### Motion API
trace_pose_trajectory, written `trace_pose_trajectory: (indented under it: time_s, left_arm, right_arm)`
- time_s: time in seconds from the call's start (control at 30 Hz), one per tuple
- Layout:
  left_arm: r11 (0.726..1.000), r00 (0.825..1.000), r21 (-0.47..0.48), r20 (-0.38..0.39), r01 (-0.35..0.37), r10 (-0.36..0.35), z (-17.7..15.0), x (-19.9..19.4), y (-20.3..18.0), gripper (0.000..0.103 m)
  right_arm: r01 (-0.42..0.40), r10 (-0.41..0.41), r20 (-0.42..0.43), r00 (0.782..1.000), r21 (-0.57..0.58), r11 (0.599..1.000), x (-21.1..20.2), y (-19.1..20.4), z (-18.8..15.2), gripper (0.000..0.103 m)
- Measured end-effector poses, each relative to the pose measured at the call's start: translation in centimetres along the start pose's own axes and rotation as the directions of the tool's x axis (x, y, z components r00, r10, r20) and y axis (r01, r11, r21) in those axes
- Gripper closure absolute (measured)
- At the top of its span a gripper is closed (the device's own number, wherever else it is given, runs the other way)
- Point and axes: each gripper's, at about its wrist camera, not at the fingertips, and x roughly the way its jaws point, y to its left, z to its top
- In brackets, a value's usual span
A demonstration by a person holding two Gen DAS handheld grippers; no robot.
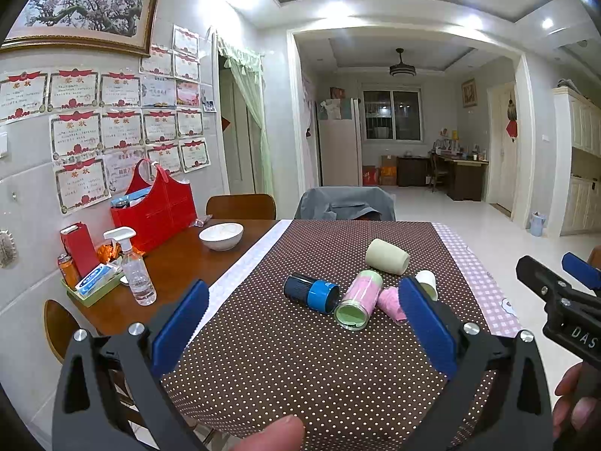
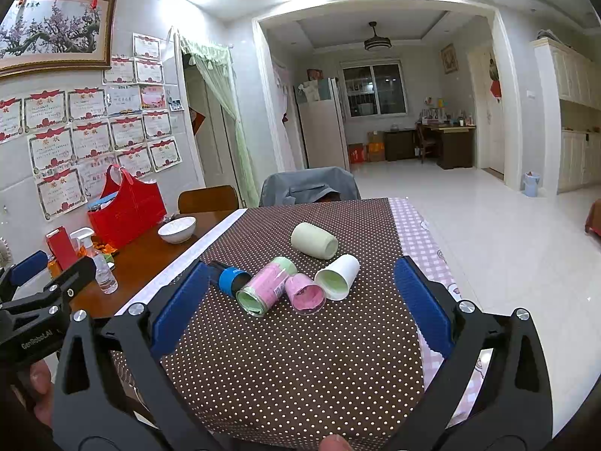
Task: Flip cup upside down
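Note:
Several cups lie on their sides on the brown dotted cloth point(image 1: 285, 357): a pale green cup point(image 1: 387, 256) point(image 2: 314, 241) farthest back, a white paper cup point(image 2: 337, 276) point(image 1: 427, 282), a small pink cup point(image 2: 305, 293) point(image 1: 391, 303), a pink-and-green cup point(image 1: 358, 298) point(image 2: 265, 290) and a dark blue cup point(image 1: 311, 292) point(image 2: 230, 279). My left gripper point(image 1: 302, 329) is open and empty, short of the cups. My right gripper point(image 2: 300, 304) is open and empty, also short of them; it shows at the right edge of the left wrist view point(image 1: 559, 293).
The wooden table point(image 1: 176, 263) holds a white bowl point(image 1: 221, 236), a spray bottle point(image 1: 134, 267), a red bag point(image 1: 156, 208) and a green tray point(image 1: 92, 293) of small items at the left. Chairs point(image 1: 345, 203) stand at the far edge. Pink checked cloth point(image 1: 484, 285) lies at the right.

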Motion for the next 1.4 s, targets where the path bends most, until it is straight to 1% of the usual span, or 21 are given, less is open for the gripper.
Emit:
trace_pose_trajectory:
  time_s: [0.4, 1.4]
  left_arm:
    - [1.000, 1.000, 0.006, -0.005, 0.003, -0.003, 0.0, 0.2, -0.8, 0.004]
    - [1.000, 1.000, 0.009, -0.012, 0.011, -0.011, -0.3, 0.5, -1.1, 0.004]
  right_arm:
    - [0.001, -0.001, 0.000, 1.000, 0.003, 1.000, 0.1, 0.1, 0.0, 0.006]
    - [-0.002, 0.002, -0.002, 1.000, 0.008, 1.000, 0.5, -0.3, -0.5, 0.006]
